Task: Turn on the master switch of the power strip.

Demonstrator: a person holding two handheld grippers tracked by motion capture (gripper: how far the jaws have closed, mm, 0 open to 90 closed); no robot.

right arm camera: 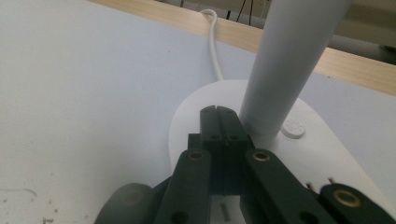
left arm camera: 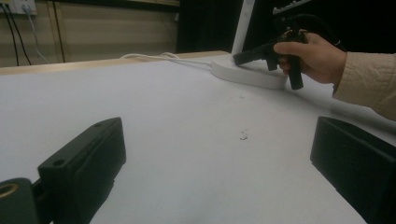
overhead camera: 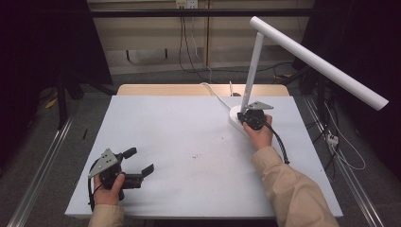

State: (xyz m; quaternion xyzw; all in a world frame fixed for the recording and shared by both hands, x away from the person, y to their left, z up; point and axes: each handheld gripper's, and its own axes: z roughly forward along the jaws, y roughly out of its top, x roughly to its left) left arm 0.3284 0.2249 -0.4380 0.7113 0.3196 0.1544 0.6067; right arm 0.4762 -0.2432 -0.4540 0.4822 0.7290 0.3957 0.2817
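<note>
The right gripper, jaws pressed together, rests on the lamp base; the lamp seems top-heavy; better hold its stiff pole.

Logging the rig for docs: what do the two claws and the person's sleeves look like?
Both claws, left claw and right claw, are black with two blocky jaws, brass-coloured pivot bushings, a grey three-cornered plate on top and a trailing black cable. Sleeves are beige.
</note>
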